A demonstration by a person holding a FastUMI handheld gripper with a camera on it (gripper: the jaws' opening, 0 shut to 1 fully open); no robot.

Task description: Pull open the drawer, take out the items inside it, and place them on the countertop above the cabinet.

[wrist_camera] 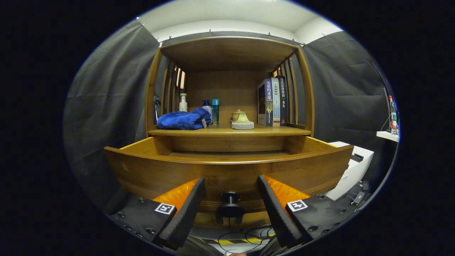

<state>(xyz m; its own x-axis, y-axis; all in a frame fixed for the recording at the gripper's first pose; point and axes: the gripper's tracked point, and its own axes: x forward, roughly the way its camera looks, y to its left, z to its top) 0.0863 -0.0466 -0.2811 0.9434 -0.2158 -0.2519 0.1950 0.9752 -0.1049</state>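
Observation:
The wooden drawer (227,170) stands pulled out of the cabinet, its front panel just ahead of my fingers. Its dark round knob (230,196) sits in the gap between my fingertips, touched by neither. My gripper (231,185) is open, with nothing held. The drawer's inside is hidden behind its front panel, so I cannot see any items in it. Above the drawer lies the countertop (227,131), a wooden shelf surface.
On the countertop lie a blue towel (185,120), a white pump bottle (183,103), two small bottles (212,111), a pale teapot on a stand (242,119) and upright books (273,103). A white box (352,170) stands right of the cabinet. Cables lie on the floor below.

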